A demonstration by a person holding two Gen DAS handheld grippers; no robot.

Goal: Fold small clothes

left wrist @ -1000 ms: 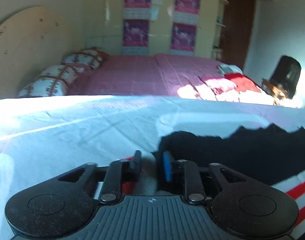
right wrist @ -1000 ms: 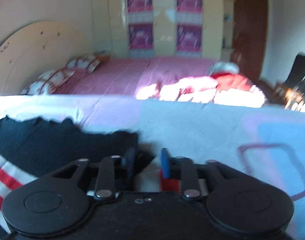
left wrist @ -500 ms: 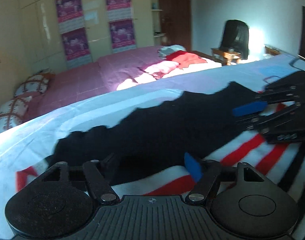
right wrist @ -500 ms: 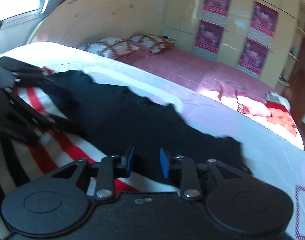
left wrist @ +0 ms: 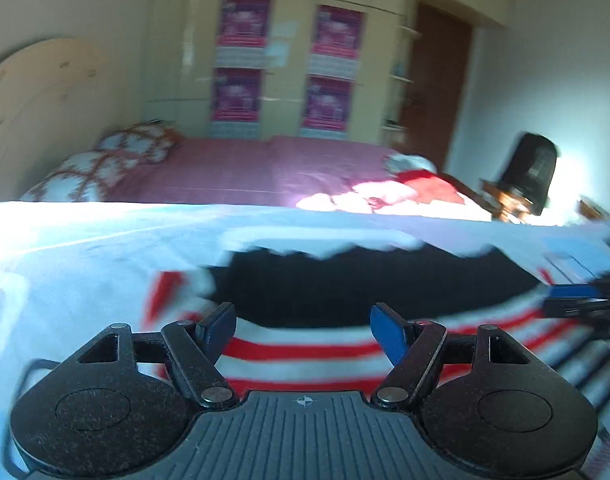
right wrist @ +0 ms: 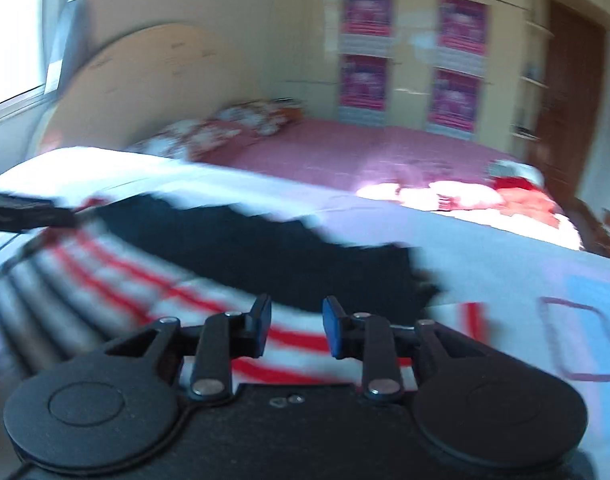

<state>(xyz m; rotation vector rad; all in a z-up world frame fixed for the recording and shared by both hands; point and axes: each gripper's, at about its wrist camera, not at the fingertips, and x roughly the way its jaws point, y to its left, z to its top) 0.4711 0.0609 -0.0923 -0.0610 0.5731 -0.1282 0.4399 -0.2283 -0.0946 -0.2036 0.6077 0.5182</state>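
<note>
A small knit garment (left wrist: 365,292), black along its far edge with red and white stripes nearer me, lies flat on the white sheet (left wrist: 85,264). My left gripper (left wrist: 305,324) hovers over the striped part, open wide with nothing between its fingers. The right gripper's blue pad (left wrist: 573,291) pokes in at the right edge of the left wrist view. In the right wrist view the garment (right wrist: 245,248) lies ahead. My right gripper (right wrist: 296,324) stands over its stripes, jaws a little apart and empty. The left gripper (right wrist: 25,214) shows at the left edge.
Behind the sheet stands a pink bed (left wrist: 233,172) with patterned pillows (left wrist: 89,172) and a sunlit heap of red and white clothes (left wrist: 405,192). A wardrobe with posters (left wrist: 289,68), a brown door (left wrist: 437,88) and a black chair (left wrist: 529,172) line the back.
Both grippers held fabric between their pads a second ago. They have let go, the left opening wide, and both have swung back over the garment.
</note>
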